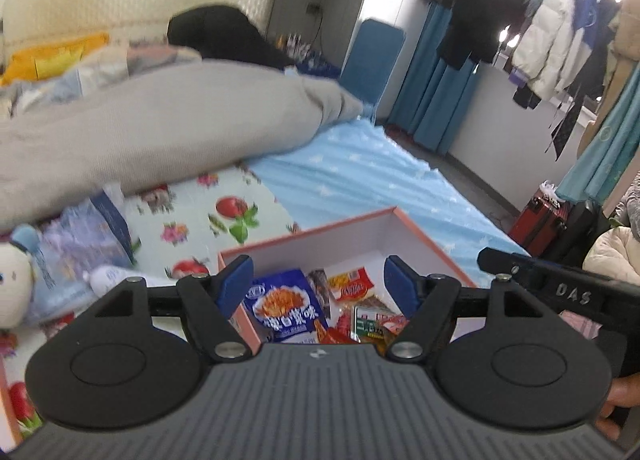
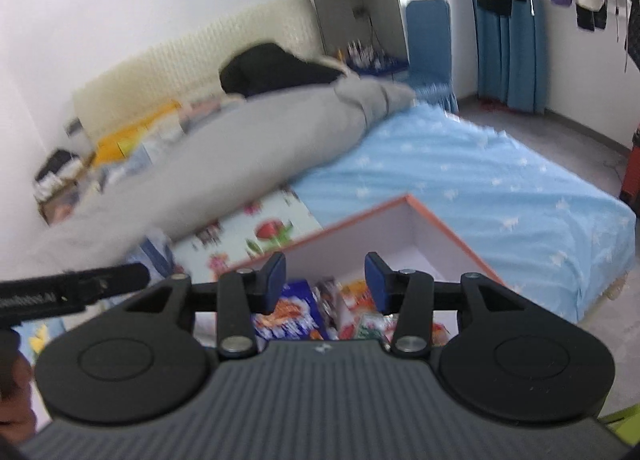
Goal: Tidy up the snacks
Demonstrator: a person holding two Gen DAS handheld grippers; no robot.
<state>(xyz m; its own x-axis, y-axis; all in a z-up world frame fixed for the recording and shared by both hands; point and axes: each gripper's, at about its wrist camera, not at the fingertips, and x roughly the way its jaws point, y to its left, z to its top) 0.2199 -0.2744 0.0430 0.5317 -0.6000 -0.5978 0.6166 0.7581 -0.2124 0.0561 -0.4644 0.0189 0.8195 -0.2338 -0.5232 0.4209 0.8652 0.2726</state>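
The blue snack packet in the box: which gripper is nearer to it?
Left, by a small margin. The left gripper hangs open just above the blue snack packet in the box; the right gripper, also open, sits slightly right of it.

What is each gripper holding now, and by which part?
Nothing is held. The left gripper and the right gripper both stand open above the box of snacks, with nothing between the pads.

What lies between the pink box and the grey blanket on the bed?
In the left wrist view, a stretch of flower-printed sheet lies between the pink box and the grey blanket; nothing rests on that stretch.
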